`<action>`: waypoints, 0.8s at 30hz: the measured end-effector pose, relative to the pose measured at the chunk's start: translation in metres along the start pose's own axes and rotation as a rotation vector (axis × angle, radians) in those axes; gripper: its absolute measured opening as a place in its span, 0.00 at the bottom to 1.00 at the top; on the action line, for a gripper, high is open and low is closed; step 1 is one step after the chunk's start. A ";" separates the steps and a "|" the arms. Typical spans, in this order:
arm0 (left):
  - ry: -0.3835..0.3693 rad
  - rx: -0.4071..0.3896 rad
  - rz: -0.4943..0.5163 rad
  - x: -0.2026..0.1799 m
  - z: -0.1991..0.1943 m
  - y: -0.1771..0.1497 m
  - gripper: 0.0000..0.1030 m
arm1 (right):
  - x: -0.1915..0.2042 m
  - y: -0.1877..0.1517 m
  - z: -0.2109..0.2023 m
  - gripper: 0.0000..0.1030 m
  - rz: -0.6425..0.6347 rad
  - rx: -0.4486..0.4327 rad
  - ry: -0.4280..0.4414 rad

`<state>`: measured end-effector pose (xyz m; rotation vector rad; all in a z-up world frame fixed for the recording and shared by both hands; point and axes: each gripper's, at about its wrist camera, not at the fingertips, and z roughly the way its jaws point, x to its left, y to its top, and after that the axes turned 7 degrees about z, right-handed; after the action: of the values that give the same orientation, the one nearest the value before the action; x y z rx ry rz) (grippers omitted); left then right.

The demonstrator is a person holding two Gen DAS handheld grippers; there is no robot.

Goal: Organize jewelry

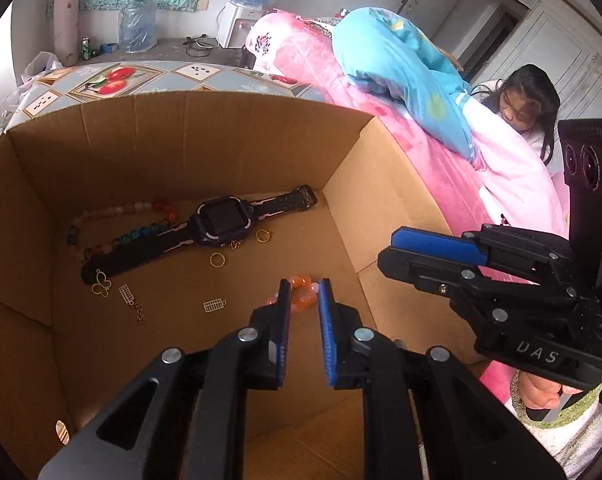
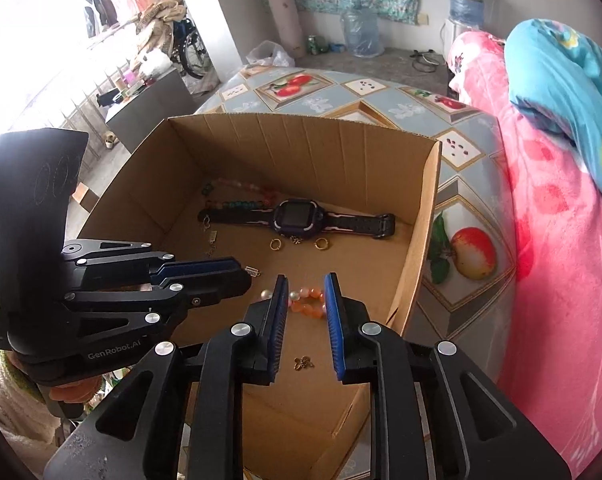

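An open cardboard box [image 1: 205, 140] sits on a table with a fruit-patterned cloth [image 2: 453, 160], beside a bed heaped with pink and blue blankets [image 1: 381, 64].

Seen from the right wrist and taking the box floor as a clock face, left to right: a string of multicoloured beads [image 2: 237, 194] lies at 11 o'clock along the far wall. A dark smartwatch [image 2: 291, 218] stretches flat across 12 o'clock, its left strap end touching the beads. Two gold rings [image 2: 276, 245] lie just in front of the watch. Small gold charms [image 1: 127, 294] lie at 9 o'clock. An orange bead bracelet [image 2: 309, 302] rests on the floor near the centre, and a tiny gold charm [image 2: 303, 363] lies at 6 o'clock.

The left gripper [image 1: 304, 286] hangs over the box, its blue-padded jaws slightly apart and holding nothing; the orange bracelet shows through the gap, lying below on the cardboard. The right gripper [image 2: 305, 280] hangs at 3 o'clock of it, jaws likewise parted a little and empty, above the same bracelet.

A person lies on the bed at the far right.
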<state>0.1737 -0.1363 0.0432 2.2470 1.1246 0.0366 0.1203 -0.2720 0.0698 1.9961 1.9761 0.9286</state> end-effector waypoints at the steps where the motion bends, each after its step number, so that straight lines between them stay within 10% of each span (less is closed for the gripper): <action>1: 0.005 -0.010 0.000 0.001 -0.003 -0.002 0.21 | -0.001 0.000 -0.004 0.22 0.002 -0.012 0.001; 7: 0.023 -0.096 -0.010 0.007 -0.046 -0.009 0.27 | -0.012 -0.001 -0.031 0.32 0.048 -0.099 -0.008; 16: 0.336 -0.313 -0.028 0.032 -0.139 -0.038 0.78 | -0.048 -0.020 -0.056 0.55 0.236 -0.171 0.034; 20: 0.454 -0.275 -0.117 0.065 -0.137 -0.052 0.83 | -0.061 -0.032 -0.037 0.55 0.331 -0.101 0.053; 24: 0.420 -0.112 -0.268 0.107 -0.100 -0.073 0.83 | -0.065 -0.044 -0.009 0.55 0.392 0.014 0.070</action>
<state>0.1614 0.0265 0.0593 2.0216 1.5933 0.4673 0.0832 -0.3323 0.0339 2.4424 1.6527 1.0768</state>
